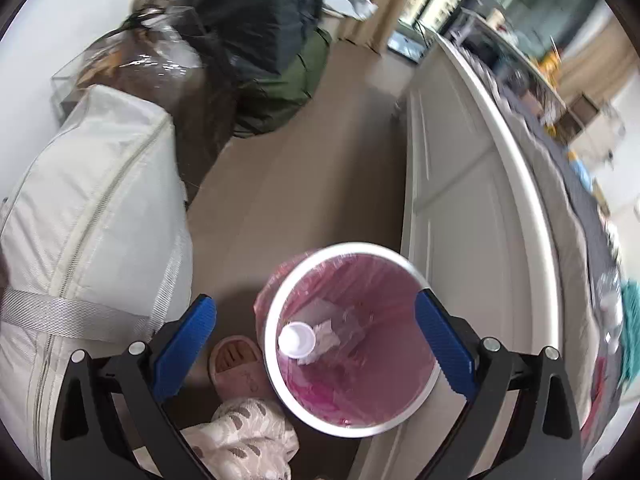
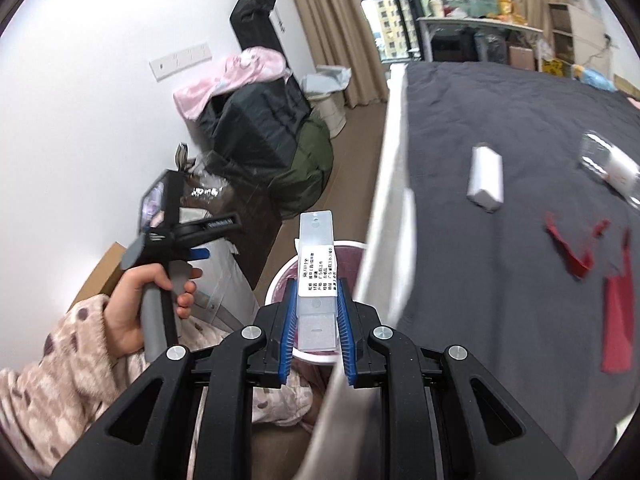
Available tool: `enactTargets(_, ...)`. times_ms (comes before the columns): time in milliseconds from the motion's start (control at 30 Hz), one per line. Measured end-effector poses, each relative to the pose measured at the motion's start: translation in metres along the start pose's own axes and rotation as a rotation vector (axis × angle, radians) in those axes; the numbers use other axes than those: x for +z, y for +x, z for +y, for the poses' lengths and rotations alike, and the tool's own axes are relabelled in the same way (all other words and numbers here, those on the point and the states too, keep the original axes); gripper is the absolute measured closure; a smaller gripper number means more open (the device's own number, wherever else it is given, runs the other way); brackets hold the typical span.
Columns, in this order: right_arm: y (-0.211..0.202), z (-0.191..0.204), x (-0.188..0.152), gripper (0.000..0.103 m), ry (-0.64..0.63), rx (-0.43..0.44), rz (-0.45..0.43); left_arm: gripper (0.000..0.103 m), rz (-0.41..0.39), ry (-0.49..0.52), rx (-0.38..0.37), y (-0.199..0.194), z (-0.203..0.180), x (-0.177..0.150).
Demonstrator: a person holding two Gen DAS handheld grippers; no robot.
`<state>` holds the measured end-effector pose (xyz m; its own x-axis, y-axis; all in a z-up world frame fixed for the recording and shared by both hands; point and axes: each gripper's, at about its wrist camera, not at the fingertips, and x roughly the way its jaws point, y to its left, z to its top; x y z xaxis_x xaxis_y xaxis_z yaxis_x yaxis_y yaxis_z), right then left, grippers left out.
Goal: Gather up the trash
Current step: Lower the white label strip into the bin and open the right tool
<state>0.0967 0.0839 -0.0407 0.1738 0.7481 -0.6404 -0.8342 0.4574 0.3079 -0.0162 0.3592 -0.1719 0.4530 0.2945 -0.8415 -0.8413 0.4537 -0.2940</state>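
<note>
A white-rimmed bin [image 1: 352, 246] with a pink liner [image 1: 380, 360] stands on the floor beside the bed. Inside lie a white cup [image 1: 296, 339], crumpled paper [image 1: 326, 334] and clear plastic. My left gripper [image 1: 314, 298] hangs open above the bin with nothing between its blue pads. My right gripper [image 2: 317, 284] is shut on a flat clear plastic package [image 2: 316, 240] with a white label, held over the bin's rim [image 2: 280, 280]. A hand [image 2: 160, 292] holds the left gripper [image 2: 216, 240] at the left. A white box [image 2: 486, 180], a clear wrapper [image 2: 608, 168] and red scraps [image 2: 576, 248] lie on the bed.
The white bed frame [image 1: 460, 160] runs along the bin's right, under a dark grey cover [image 2: 480, 300]. A pink slipper [image 1: 236, 364], a white zipped storage bag [image 1: 88, 220] and dark bags [image 1: 260, 40] crowd the floor on the left. A patterned sleeve [image 2: 60, 360] is near.
</note>
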Motion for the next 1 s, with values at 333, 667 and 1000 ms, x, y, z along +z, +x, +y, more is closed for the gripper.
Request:
enactTargets(333, 0.112, 0.036, 0.032, 0.085, -0.079, -0.075, 0.175, 0.005, -0.020, -0.149, -0.029, -0.008, 0.039, 0.013)
enactTargets(667, 0.198, 0.025, 0.031, 0.085, -0.074, -0.157, 0.334, 0.005, -0.034, -0.195, -0.005, -0.007, 0.060, 0.019)
enactTargets(1000, 0.209, 0.033, 0.034, 0.050, -0.124, -0.174, 0.306, 0.005, -0.025, -0.203, 0.013, 0.000, 0.061, 0.019)
